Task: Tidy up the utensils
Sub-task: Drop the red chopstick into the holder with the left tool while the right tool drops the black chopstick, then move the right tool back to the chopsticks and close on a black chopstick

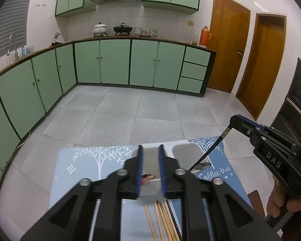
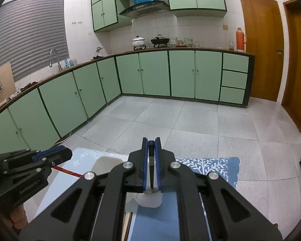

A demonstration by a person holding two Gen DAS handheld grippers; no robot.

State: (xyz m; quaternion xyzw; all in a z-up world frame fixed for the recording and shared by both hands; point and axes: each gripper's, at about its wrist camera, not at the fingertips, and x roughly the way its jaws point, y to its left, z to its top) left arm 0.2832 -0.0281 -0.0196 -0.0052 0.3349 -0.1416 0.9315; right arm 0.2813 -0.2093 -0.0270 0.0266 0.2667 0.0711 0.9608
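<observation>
My left gripper (image 1: 150, 150) is shut on a red chopstick (image 2: 70, 172), which slants down into the left compartment of a white two-part holder (image 1: 150, 187); its tip shows between the jaws in the left wrist view (image 1: 147, 178). My right gripper (image 2: 151, 140) is shut on the black handle of a spoon (image 1: 212, 149). The spoon's metal bowl (image 1: 202, 165) hangs low over the holder's right compartment (image 1: 185, 152). Several wooden chopsticks (image 1: 162, 219) lie on the blue tablecloth (image 1: 86, 160) in front of the holder.
The small table is covered by a blue cloth with white trees (image 2: 206, 163). Beyond it lie grey floor tiles (image 1: 130, 110) and green kitchen cabinets (image 1: 114, 62). Wooden doors (image 1: 226, 42) stand at the right. A dark chair edge (image 1: 254, 200) sits beside the table.
</observation>
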